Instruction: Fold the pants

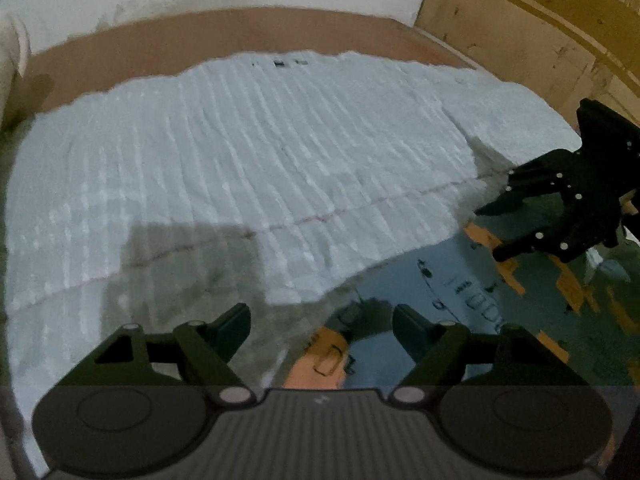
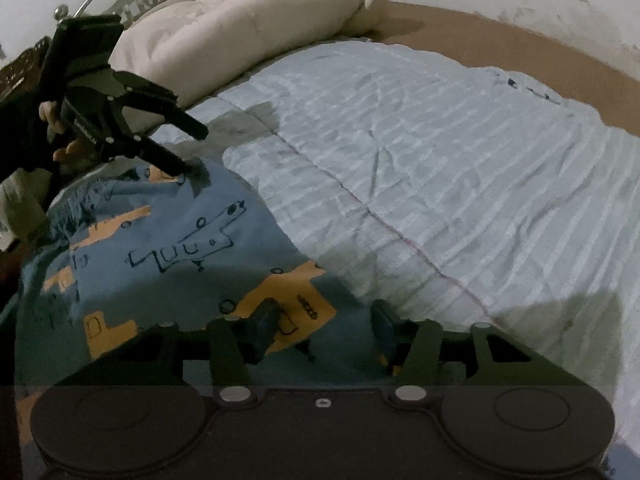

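The pants (image 2: 176, 248), blue with orange patches and dark line drawings, lie bunched at the near edge of the bed (image 2: 440, 160), on a pale ribbed cover (image 1: 240, 160). They are not spread flat: the cloth is heaped, and no leg or waistband can be told apart from here.

The left gripper (image 1: 320, 328) hangs just above the pants at the point where they meet the cover, its fingers spread wide with nothing between them. In the right wrist view its lower fingertip seems to touch the cloth, or nearly so; I cannot tell which. The right gripper (image 2: 320, 332) is low over the pants nearer the bed's edge, likewise parted and grasping nothing, its fingers (image 2: 264, 320) set on either side of an orange patch. Whether the tips press into the cloth is unclear.

My reading is that folding proper has not begun; this is the first pick-up, both grippers placed to take hold of the heap at two points.

The next move calls for each gripper to close on a single layer or a true edge, not a thick wad, then to lift and draw the pants apart toward the middle of the bed so they lie flat. A rolled quilt (image 2: 248, 20) sits along the head edge, well apart from the work.
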`<state>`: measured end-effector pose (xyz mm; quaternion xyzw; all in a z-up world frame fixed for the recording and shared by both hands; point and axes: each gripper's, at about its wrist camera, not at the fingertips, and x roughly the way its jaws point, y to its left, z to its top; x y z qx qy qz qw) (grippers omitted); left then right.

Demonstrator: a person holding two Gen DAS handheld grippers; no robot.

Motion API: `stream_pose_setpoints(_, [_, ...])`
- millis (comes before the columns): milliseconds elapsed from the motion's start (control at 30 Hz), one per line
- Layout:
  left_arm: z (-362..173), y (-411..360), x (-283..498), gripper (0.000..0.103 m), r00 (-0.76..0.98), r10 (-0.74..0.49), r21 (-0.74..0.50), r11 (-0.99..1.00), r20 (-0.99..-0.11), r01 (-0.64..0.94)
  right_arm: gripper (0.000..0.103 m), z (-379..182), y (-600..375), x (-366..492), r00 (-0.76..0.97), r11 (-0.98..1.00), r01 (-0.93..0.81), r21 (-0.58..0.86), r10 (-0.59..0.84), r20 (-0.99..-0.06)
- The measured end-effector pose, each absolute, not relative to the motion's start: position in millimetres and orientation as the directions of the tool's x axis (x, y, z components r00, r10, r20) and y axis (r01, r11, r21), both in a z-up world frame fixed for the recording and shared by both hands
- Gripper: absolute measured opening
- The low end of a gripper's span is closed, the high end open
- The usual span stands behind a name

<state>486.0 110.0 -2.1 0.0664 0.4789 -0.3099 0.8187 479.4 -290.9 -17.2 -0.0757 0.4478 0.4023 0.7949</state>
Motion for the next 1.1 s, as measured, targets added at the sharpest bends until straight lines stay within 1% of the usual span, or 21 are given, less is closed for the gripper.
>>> stream_pose_setpoints(33, [-4.1,109.4,485.4,0.066,0.334,-0.447,-0.198,0.795,-0.830,0.573,0.055,-17.8,-290.5,478.6,0.278,0.668,-0.704,0.240,0.570,-0.773])
stream_pose_setpoints(67, [-6.3,108.5,484.6,0.057,0.321,-0.446,-0.204,0.795,-0.836,0.572,0.050,-18.3,-290.4,478.3,0.280,0.673,-0.699,0.241,0.568,-0.774])
stream_pose_setpoints(100, [-8.6,107.2,484.0,0.039,0.309,-0.436,-0.204,0.797,-0.845,0.568,0.047,-18.4,-290.1,477.6,0.283,0.678,-0.694,0.242,0.566,-0.775])
stream_pose_setpoints(133, [-10.0,105.9,483.0,0.024,0.306,-0.429,-0.201,0.800,-0.850,0.565,0.034,-17.9,-289.8,476.8,0.287,0.681,-0.693,0.237,0.563,-0.775])
stream_pose_setpoints(167, [-10.9,105.9,481.3,0.019,0.308,-0.426,-0.200,0.804,-0.851,0.559,0.021,-17.1,-289.3,475.3,0.294,0.684,-0.692,0.232,0.559,-0.775])
stream_pose_setpoints(200, [-10.8,106.0,479.8,0.014,0.312,-0.426,-0.203,0.808,-0.849,0.553,0.014,-16.0,-288.7,473.5,0.306,0.691,-0.688,0.220,0.551,-0.776])
stream_pose_setpoints(233, [-9.8,106.3,477.8,0.008,0.325,-0.425,-0.202,0.816,-0.845,0.542,0.006,-14.7,-287.5,471.1,0.324,0.702,-0.684,0.198,0.536,-0.779])
stream_pose_setpoints(267, [-7.6,106.6,475.3,0.005,0.348,-0.420,-0.195,0.827,-0.838,0.527,0.002,-13.2,-286.3,468.6,0.338,0.707,-0.684,0.179,0.525,-0.781])
stream_pose_setpoints(333, [-0.1,105.6,468.4,0.003,0.400,-0.402,-0.166,0.846,-0.824,0.507,0.001,-7.8,-283.7,462.0,0.375,0.715,-0.685,0.136,0.507,-0.776])
stream_pose_setpoints(467, [22.2,102.1,451.9,0.003,0.505,-0.342,-0.072,0.875,-0.793,0.480,0.000,5.6,-280.5,451.8,0.450,0.734,-0.676,0.067,0.484,-0.751])
stream_pose_setpoints(600, [45.9,103.8,439.1,0.003,0.601,-0.268,0.016,0.905,-0.753,0.424,0.000,27.8,-276.9,443.7,0.537,0.753,-0.658,0.017,0.485,-0.690])
stream_pose_setpoints(700, [63.3,106.5,426.6,0.003,0.654,-0.245,0.047,0.918,-0.715,0.394,0.000,45.1,-269.9,436.7,0.568,0.746,-0.666,-0.015,0.493,-0.659])
stream_pose_setpoints(867, [84.8,108.1,396.2,0.003,0.720,-0.225,0.113,0.914,-0.656,0.389,0.000,66.5,-262.6,414.3,0.589,0.720,-0.691,-0.065,0.508,-0.628])
stream_pose_setpoints(1100, [108.0,103.0,329.4,0.003,0.789,-0.254,0.196,0.884,-0.559,0.424,0.000,100.3,-269.6,350.0,0.614,0.701,-0.708,-0.086,0.552,-0.564])
